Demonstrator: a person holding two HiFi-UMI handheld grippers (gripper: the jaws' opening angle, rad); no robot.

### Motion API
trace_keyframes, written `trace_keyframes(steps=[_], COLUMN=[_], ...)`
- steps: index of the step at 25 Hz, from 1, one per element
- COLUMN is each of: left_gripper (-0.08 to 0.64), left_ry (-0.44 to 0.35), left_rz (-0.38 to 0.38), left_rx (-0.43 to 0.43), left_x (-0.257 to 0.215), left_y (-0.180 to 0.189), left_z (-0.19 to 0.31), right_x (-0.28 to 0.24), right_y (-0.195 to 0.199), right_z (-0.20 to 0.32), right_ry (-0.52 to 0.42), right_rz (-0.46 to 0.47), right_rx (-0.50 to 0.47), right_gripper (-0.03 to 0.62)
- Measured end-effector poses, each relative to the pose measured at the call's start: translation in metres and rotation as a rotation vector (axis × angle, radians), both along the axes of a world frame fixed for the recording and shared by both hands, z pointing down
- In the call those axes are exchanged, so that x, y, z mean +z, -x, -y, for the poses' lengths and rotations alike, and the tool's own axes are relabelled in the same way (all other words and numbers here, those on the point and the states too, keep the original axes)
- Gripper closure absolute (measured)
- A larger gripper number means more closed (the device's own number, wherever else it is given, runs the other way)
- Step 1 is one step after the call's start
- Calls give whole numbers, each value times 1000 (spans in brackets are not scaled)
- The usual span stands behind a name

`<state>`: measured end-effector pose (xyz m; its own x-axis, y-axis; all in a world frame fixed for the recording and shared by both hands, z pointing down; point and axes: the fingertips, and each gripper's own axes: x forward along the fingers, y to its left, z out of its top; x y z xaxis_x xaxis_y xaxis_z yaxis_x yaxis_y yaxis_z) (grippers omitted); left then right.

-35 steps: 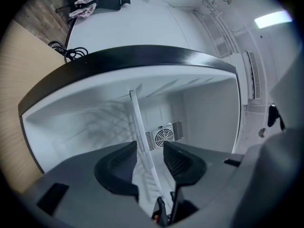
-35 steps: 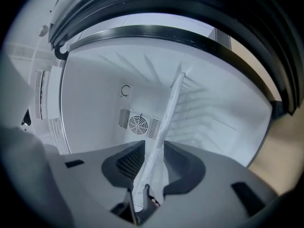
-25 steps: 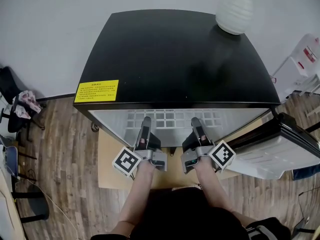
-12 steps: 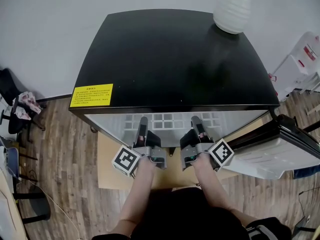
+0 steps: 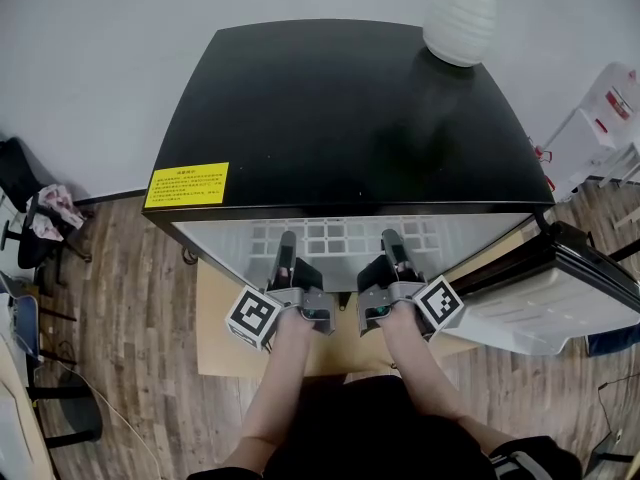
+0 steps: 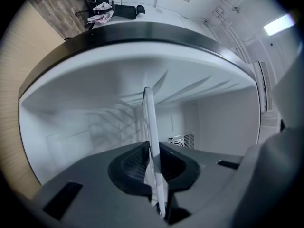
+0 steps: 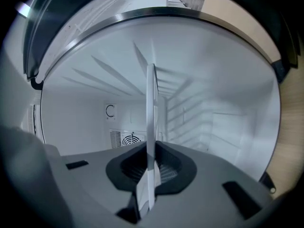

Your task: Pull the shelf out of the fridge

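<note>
Left tongs (image 5: 287,240) and right tongs (image 5: 392,240) closing on shelf (image 5: 340,235) inside fridge (image 5: 340,108).

The wooden floor (image 5: 130,298) holds up a black fridge (image 5: 350,118). A flat tan board (image 5: 222,333) lies on the floor just in front of it. A black chair (image 5: 20,233) stands on the floor at the left. On the fridge's flat top, a white ribbed vase (image 5: 462,23) stands at the back right corner. A yellow sticker (image 5: 187,184) is stuck near the front left edge. Inside the fridge, a white grid shelf (image 5: 340,236) shows just under the top.
</note>
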<state>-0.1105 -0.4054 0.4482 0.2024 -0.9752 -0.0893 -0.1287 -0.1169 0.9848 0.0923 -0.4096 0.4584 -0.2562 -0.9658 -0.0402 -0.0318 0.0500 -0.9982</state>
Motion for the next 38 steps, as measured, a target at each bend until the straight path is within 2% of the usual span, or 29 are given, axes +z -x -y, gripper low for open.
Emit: trace_keyframes(steps=[18, 38], left_gripper=[529, 529], left_ry=[10, 5], left_rz=[-5, -20], left_rx=[-7, -13], left_x=[2, 1], left_y=[-1, 1], left_z=[-4, -13], right_x=[0, -1], right_y=[-2, 0], right_z=[-3, -12], right_ry=[-8, -7], right_rz=[26, 3], right_rx=[26, 12], right_gripper=[578, 578])
